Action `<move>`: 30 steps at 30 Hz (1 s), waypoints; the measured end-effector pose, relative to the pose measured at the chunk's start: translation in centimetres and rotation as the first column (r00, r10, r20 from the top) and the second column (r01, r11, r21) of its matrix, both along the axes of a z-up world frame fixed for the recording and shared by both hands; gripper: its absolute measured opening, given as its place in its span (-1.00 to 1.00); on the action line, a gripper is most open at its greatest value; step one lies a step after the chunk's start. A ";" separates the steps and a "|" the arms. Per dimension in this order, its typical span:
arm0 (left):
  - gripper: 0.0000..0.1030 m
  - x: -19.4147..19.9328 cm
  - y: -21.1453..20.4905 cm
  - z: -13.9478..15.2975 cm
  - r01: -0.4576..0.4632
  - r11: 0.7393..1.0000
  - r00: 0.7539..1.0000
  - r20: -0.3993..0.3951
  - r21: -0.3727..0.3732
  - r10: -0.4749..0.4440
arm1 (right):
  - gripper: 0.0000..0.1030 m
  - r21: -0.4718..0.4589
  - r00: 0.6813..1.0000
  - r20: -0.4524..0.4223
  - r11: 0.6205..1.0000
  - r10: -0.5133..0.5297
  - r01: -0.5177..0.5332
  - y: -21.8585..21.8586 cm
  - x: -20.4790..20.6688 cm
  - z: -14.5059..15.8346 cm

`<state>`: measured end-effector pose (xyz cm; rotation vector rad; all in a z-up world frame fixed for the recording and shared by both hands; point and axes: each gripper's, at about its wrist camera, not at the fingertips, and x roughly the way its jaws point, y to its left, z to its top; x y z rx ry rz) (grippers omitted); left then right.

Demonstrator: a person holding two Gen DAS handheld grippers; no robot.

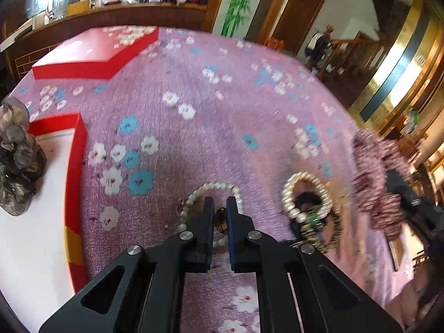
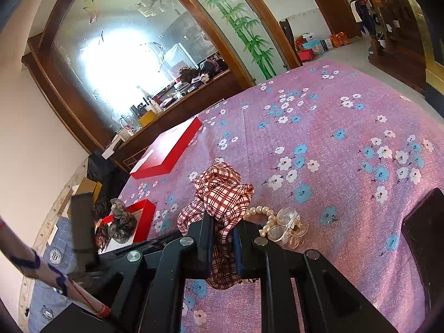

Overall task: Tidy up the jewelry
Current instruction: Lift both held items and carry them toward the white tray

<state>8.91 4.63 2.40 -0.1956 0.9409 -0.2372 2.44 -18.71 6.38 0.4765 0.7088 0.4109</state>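
Observation:
My left gripper (image 1: 220,204) is shut on a small brown bead (image 1: 221,220) of a bracelet, over a white pearl bracelet (image 1: 194,197) on the purple floral cloth. A second pearl bracelet (image 1: 305,194) and dark beaded pieces (image 1: 322,230) lie to its right. My right gripper (image 2: 223,222) is shut on a red-and-white plaid scrunchie (image 2: 222,191), which also shows blurred in the left wrist view (image 1: 377,177). Beside it lie a pearl bracelet (image 2: 260,213) and a clear hair claw (image 2: 288,224). The open red box (image 1: 76,166) with a white floor holds a grey scrunchie (image 1: 16,161).
The red box lid (image 1: 91,52) lies at the far left of the table; it also shows in the right wrist view (image 2: 166,152). A dark phone (image 2: 424,230) lies at the right edge. A wooden counter with clutter (image 1: 111,2) stands behind the table.

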 end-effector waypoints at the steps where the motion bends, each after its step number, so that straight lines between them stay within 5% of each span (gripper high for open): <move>1: -0.85 -0.3 0.1 0.6 0.006 1.000 1.000 0.020 -0.015 -0.006 | -0.73 -0.001 1.000 0.001 1.000 0.003 -0.003 0.0 0.0 0.0; 13: -0.85 -4.0 0.1 5.8 0.003 0.999 0.967 0.256 -0.035 0.006 | -0.73 -0.033 0.999 0.029 0.999 0.035 -0.034 1.1 -0.6 0.4; 30: -0.85 -4.5 -2.0 5.1 -0.031 0.991 0.956 0.292 0.134 -0.009 | -0.73 -0.098 0.995 0.063 0.993 0.079 -0.073 2.9 -1.3 0.9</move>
